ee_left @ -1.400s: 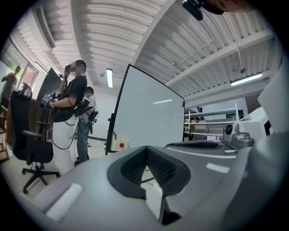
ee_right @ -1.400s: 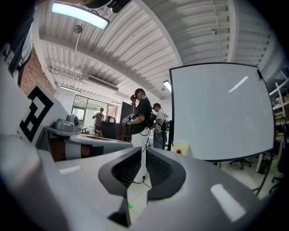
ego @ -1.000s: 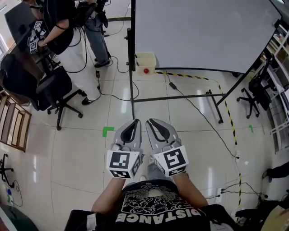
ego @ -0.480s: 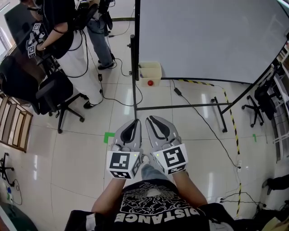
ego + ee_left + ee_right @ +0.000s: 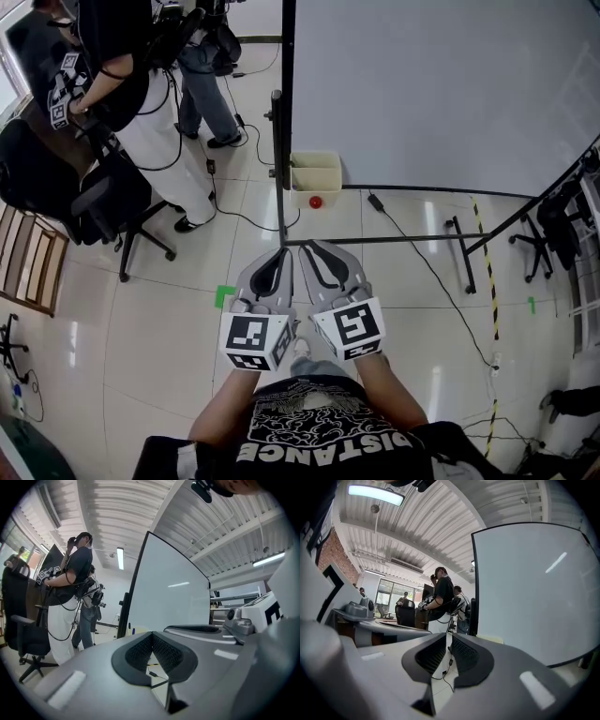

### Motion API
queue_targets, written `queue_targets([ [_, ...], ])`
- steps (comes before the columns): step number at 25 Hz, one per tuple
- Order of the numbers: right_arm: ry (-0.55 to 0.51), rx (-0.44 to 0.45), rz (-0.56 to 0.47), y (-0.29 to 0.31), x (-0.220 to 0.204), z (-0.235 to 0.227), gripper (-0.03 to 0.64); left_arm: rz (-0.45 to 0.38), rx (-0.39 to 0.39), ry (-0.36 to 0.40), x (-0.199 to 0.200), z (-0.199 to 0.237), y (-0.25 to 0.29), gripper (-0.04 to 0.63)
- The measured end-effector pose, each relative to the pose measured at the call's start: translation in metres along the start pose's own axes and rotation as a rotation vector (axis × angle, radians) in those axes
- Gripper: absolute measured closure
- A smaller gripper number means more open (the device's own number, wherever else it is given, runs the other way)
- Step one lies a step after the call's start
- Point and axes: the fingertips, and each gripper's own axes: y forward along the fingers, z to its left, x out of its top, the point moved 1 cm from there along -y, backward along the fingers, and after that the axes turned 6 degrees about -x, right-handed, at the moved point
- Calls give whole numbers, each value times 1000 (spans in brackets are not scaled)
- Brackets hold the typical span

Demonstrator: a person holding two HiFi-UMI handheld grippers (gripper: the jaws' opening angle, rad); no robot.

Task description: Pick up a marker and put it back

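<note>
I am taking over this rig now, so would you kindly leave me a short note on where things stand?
The left tool is shut and empty, held low in front of the body.
The right tool has its jaws a narrow slit apart and opening, with nothing between them.
Two markers poke up from the cream tray by the post of the whiteboard, ahead and well out of reach.
Done: nothing; no marker is held.
Left: walk up, pick a marker from the tray, then put it back.
</note>
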Motion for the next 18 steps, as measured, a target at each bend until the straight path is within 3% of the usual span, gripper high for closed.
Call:
queue_targets([
  [18, -36, 38, 13, 100, -24, -36, 531, 0, 72, -6, 0, 53, 58, 589],
])
